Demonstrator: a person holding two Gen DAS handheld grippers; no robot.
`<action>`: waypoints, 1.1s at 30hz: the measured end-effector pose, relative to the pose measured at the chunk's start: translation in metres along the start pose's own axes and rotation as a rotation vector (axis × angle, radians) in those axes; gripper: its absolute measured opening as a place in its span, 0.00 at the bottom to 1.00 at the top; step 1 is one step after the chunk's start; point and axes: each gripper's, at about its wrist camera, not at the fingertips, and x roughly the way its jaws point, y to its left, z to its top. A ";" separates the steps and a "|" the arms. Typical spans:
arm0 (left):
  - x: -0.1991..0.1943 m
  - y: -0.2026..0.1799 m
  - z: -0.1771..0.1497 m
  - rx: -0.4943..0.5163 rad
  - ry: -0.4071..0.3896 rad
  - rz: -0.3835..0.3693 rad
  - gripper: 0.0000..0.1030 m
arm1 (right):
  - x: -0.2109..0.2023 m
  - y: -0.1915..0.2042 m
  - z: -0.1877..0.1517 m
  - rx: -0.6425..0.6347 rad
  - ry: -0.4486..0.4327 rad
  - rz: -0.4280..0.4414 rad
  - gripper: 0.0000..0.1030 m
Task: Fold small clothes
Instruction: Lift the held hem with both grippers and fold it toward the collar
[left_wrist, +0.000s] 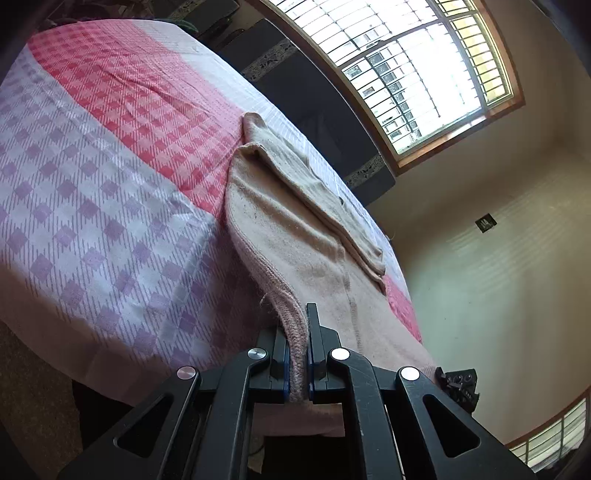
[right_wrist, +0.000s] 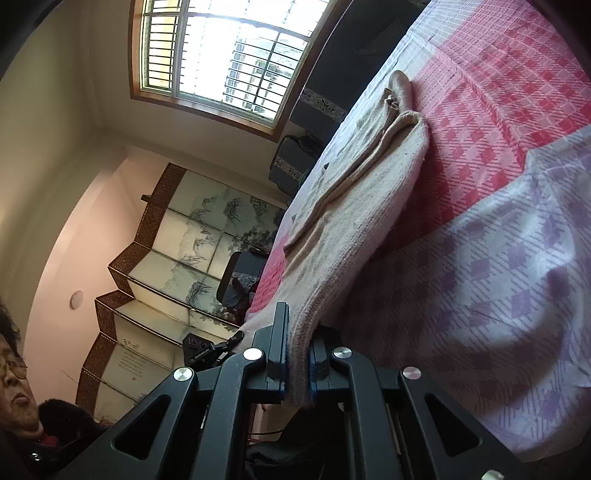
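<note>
Gripping the ribbed hem of a pale pink knitted sweater (left_wrist: 314, 236), the left black two-finger tongs (left_wrist: 297, 354) have both jaws pressed tight on the bunched edge, with blue pads showing on either side of the fabric; same deal on the other side, where the right black two-finger tongs (right_wrist: 297, 354) are clamped on the thick ribbed edge of that same sweater (right_wrist: 369, 206), fabric sandwiched between the jaws and poking out below them.

From there the sweater runs away from both tongs, its near end held up off the bed while the rest lies flat on the checked pink, red and lilac bedspread (left_wrist: 110, 184); a sleeve is folded over on top of the body, lying lengthwise along it, and the far end ends in a small rolled-up lump near the edge of the bed.

In the right wrist view the other tongs' black tip peeks in just left of the sweater; a person with glasses (right_wrist: 14, 384) sits at the lower left corner; behind is a folding screen with ink-painted panels (right_wrist: 177, 258).

Further back, dark cushioned furniture (left_wrist: 314, 99) sits beyond the bed, and a big barred window (left_wrist: 417, 62) fills the far wall, very bright.
</note>
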 end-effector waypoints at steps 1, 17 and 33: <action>-0.001 -0.005 0.002 0.015 -0.010 -0.001 0.06 | -0.001 0.003 0.002 0.007 -0.013 0.025 0.09; -0.003 -0.061 0.063 0.142 -0.126 -0.038 0.06 | -0.001 0.035 0.061 0.021 -0.141 0.114 0.09; 0.046 -0.079 0.133 0.151 -0.159 0.005 0.06 | 0.026 0.025 0.139 0.028 -0.169 0.017 0.09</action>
